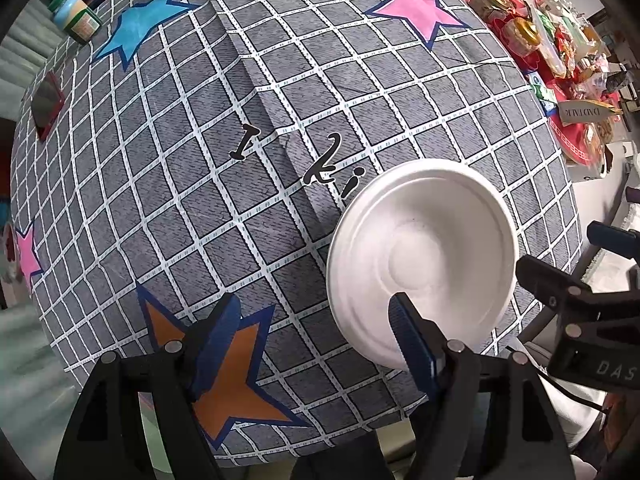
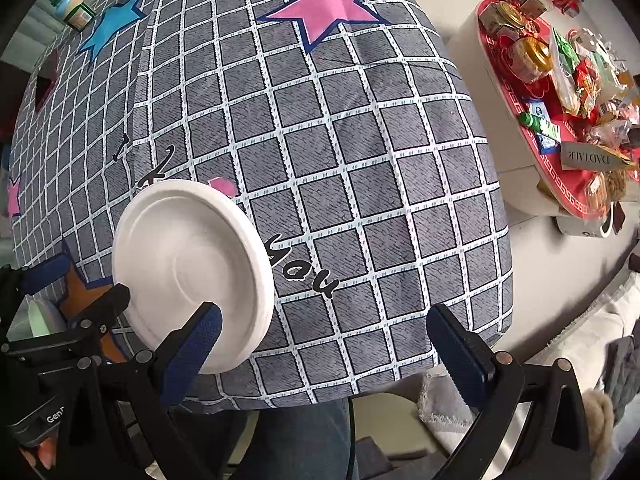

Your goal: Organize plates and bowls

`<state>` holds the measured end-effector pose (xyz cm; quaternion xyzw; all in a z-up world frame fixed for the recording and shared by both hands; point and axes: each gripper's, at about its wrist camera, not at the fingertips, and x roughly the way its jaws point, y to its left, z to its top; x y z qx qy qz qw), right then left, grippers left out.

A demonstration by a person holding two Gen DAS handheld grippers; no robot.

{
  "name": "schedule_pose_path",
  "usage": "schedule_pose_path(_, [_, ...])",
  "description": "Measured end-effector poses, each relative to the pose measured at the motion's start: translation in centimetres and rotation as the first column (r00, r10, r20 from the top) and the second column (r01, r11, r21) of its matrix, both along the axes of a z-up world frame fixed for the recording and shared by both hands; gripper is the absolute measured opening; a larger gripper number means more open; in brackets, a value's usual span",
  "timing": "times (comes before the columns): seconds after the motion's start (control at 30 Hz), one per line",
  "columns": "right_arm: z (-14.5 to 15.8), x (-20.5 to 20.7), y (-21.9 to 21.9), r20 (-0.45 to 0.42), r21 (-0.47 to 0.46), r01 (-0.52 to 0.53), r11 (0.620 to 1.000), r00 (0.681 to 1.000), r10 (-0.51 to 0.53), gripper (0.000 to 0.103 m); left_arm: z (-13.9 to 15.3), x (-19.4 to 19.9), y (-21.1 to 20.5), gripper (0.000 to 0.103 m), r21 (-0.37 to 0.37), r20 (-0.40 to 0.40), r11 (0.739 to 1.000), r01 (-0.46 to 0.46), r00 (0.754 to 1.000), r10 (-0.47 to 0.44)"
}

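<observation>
Grid-patterned tablecloth, grey with stars, covers the table. One white plate lies flat near its front edge, face up, round, no long axis. Left gripper hangs above, jaws apart, empty; right gripper likewise spread and empty. Step looks like approach. Next: descend, close over the plate's rim.

A plain white round paper plate lies on the desk's grey cloth, checked with white lines. The cloth bears pink, blue and orange stars and black lettering.
</observation>
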<state>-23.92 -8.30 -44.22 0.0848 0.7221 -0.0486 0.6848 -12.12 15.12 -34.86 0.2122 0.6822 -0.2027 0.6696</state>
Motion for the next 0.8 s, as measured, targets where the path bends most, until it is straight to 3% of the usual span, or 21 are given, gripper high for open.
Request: schedule_pose_path(0.8, [-1.8, 0.8, -0.6, -0.031, 0.022, 0.001, 1.0, 1.0, -0.001, 0.103, -2.9, 0.2, -0.5, 0.079, 0.02, -0.033, 0.999, -0.034, 0.999, 0.034])
